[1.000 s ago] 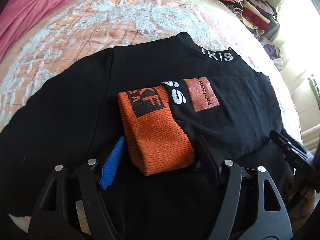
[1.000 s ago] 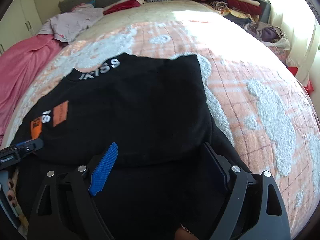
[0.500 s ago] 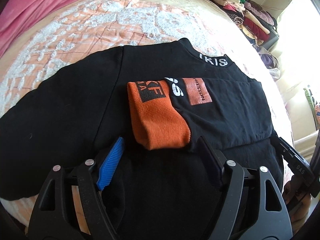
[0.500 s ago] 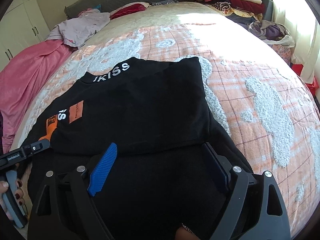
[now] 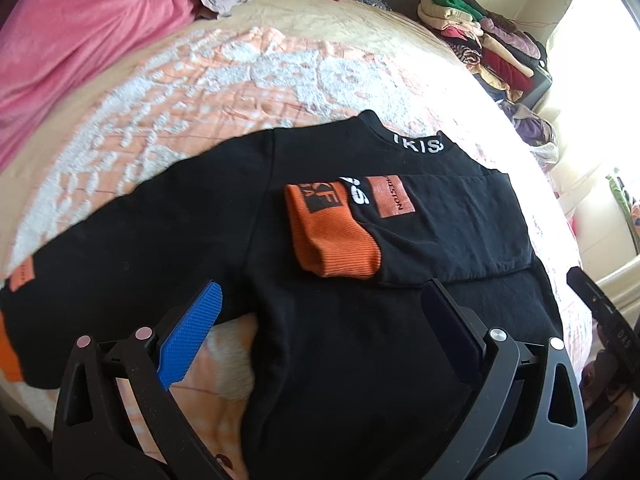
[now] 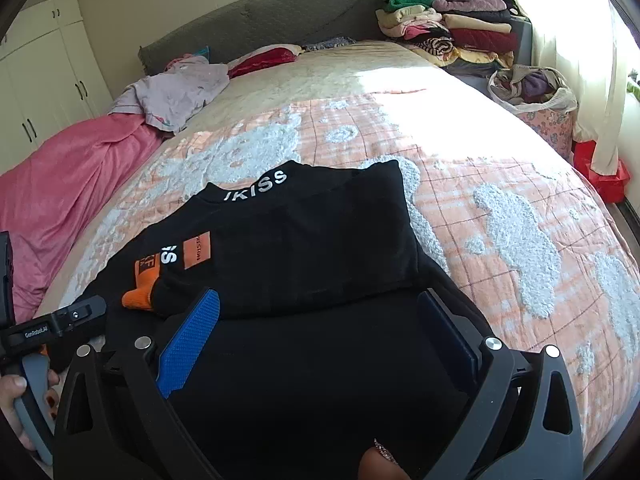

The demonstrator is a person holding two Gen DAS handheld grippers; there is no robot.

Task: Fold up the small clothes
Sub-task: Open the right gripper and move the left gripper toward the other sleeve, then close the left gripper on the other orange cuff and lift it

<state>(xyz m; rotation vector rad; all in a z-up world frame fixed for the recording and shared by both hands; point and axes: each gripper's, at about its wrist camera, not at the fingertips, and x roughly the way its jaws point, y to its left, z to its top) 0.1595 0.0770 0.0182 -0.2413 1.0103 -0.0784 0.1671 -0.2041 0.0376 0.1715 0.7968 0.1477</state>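
Observation:
A black sweatshirt (image 5: 340, 340) lies flat on the bed, collar with white letters (image 5: 418, 145) at the far side. One sleeve is folded across the chest, its orange cuff (image 5: 332, 236) on top. The other sleeve stretches out left, ending in an orange cuff (image 5: 8, 356). My left gripper (image 5: 320, 320) is open and empty, above the sweatshirt's lower part. In the right wrist view the sweatshirt (image 6: 304, 248) shows with the folded sleeve and orange cuff (image 6: 140, 296). My right gripper (image 6: 320, 320) is open and empty above the hem.
The bed has an orange and white quilt (image 6: 500, 208). A pink blanket (image 6: 60, 184) and loose clothes (image 6: 176, 92) lie at the far left. A stack of folded clothes (image 6: 452, 32) and a bag of clothes (image 6: 532, 88) stand at the far right.
Both grippers have pulled back and up from the sweatshirt, so more of the bed shows. The left view now takes in the outstretched left sleeve. The folded sleeve has not moved.

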